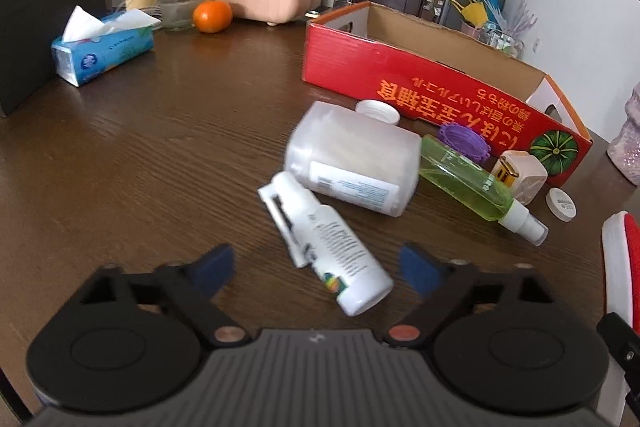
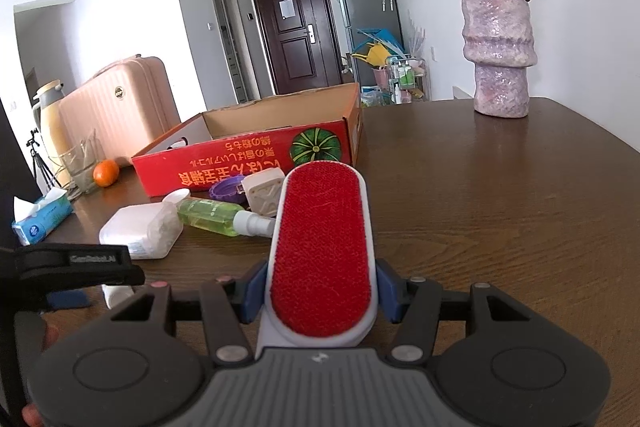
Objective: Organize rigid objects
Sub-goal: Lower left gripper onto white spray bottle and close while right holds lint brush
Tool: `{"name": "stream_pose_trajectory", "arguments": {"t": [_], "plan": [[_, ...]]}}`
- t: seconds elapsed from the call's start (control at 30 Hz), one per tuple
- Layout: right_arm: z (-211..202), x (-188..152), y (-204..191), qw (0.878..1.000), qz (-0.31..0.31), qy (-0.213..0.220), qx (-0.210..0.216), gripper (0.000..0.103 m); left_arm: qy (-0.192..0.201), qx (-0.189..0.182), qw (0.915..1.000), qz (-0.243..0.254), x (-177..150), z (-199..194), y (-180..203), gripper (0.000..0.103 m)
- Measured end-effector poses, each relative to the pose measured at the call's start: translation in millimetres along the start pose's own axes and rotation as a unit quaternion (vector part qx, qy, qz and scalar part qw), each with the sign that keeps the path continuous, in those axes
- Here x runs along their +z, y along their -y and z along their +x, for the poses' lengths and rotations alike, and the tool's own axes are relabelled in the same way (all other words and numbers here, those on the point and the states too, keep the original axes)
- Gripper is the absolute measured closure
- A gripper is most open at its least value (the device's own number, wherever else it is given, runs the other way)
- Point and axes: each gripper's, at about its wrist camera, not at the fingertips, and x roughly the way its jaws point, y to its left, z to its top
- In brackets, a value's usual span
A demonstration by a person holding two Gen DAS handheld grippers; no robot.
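Over the white bottle (image 1: 336, 247) left fingers (image 1: 218, 265) spread, seemingly untouching; right fingers (image 2: 387, 293) clamp the lint brush (image 2: 322, 251).

A wide stretch of bare brown counter (image 1: 160, 147) lies open between the tissue box (image 1: 102, 47) and the red cardboard box (image 1: 420, 83), whose top stands open. Along the box's near wall a cluster blocks the way: a white plastic jar (image 1: 352, 159), a white spray bottle (image 1: 332, 247) touching it, a green spray bottle (image 1: 468, 183), a purple lid (image 1: 466, 141) and a beige bottle (image 1: 520, 175). In the right view, counter is clear up to the pink vase (image 2: 498, 51).
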Motion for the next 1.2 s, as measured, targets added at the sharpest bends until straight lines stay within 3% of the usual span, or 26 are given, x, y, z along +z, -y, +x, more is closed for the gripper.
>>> {"name": "stream_pose_trajectory", "arguments": {"t": [0.13, 0.33, 0.5, 0.6, 0.83, 1.2], "plan": [[-0.8, -1.1, 0.0, 1.000, 0.003, 0.001, -0.001, 0.048, 0.001, -0.016, 0.9999, -0.004, -0.9, -5.4, -5.7, 0.001], [-2.2, -0.9, 1.1, 1.000, 0.005, 0.003, 0.003, 0.048, -0.002, -0.028, 0.9995, 0.015, -3.8, -6.0, -1.7, 0.001], [-4.7, -1.1, 2.8, 1.000, 0.008, 0.007, 0.006, 0.048, 0.001, -0.043, 0.9965, 0.072, -7.6, -5.7, -1.7, 0.001], [-6.0, -0.7, 2.9, 1.000, 0.009, 0.009, 0.008, 0.048, 0.015, -0.078, 0.9885, 0.129, -10.4, -10.2, -9.9, 0.001], [-2.0, -1.0, 2.9, 1.000, 0.010, 0.007, -0.001, 0.048, 0.025, -0.130, 0.9600, 0.247, -12.2, -6.4, -19.1, 0.000], [-5.1, -6.5, 4.6, 0.999, 0.036, 0.020, -0.033, 0.048, 0.012, -0.197, 0.9363, 0.290, 8.1, 18.0, -28.7, 0.000]]}}
